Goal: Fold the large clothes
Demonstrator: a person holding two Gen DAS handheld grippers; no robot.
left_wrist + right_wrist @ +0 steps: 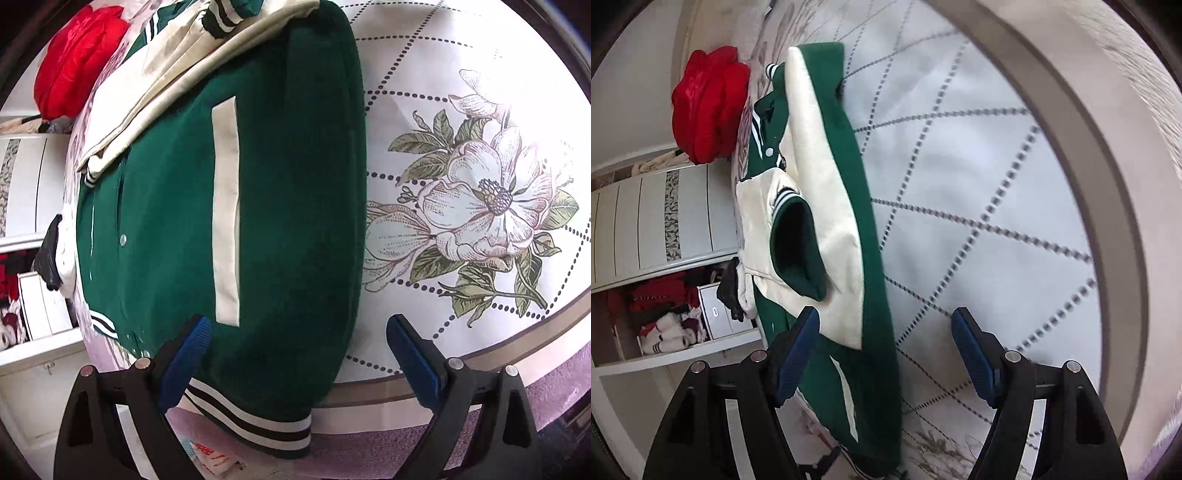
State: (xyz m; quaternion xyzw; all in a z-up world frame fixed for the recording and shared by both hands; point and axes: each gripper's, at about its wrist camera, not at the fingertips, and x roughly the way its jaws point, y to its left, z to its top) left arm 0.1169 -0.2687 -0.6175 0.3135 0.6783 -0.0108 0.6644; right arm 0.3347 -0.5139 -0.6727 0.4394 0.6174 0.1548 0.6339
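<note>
I am holding the left tool (295, 354) wide open and empty over the green jacket (221, 221), lying sleeves-in near the bed (443, 74) edge for halving. The right tool (886, 354) is hovering open, empty, above its sleeves.

Home bedroom — bed with quilted bedspread (443, 66), dotted diamond stitching, large printed flower (487, 199) right of left gripper's fingers. Green-and-cream varsity jacket (266, 192) laid out on bedspread ahead of fingers. Red puffy garment (709, 107) at far end of bed, beyond jacket. Left of right gripper's fingers — white wardrobe (653, 221) with panelled sliding door, open shelf beneath holding heaped red and white clothes (665, 317), small white drawer unit (716, 314) beside them. Curved padded bed edge (1108, 184) at right.
</note>
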